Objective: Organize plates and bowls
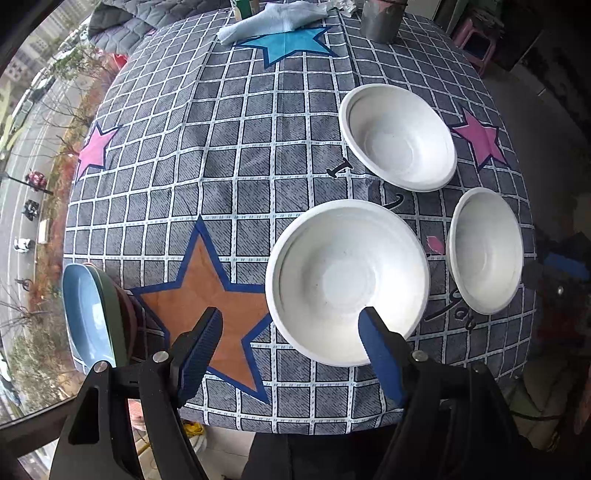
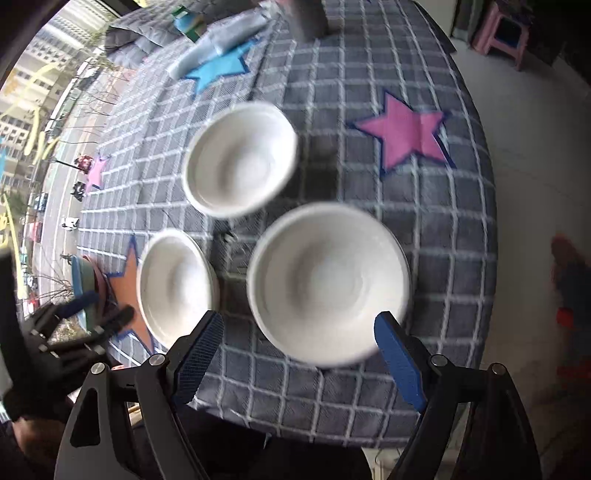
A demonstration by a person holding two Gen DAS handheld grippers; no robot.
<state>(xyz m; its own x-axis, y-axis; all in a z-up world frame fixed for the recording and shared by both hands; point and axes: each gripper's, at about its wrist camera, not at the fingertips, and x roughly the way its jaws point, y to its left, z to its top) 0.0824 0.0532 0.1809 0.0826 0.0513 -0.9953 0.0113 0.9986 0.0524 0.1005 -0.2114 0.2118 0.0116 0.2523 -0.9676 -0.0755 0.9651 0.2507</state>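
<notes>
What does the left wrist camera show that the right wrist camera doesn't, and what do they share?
Only the left view: a metal pot at the far edge, sharp and complete. Only the right view: the left gripper beside the stacked plates, seen from outside. Both show three white bowls on the checked tablecloth, the blue cloth, and open, empty jaws.

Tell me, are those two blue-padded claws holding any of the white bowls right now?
No, nothing is held. The left gripper and the right gripper both hang open above the table, with no bowl between their pads.
</notes>
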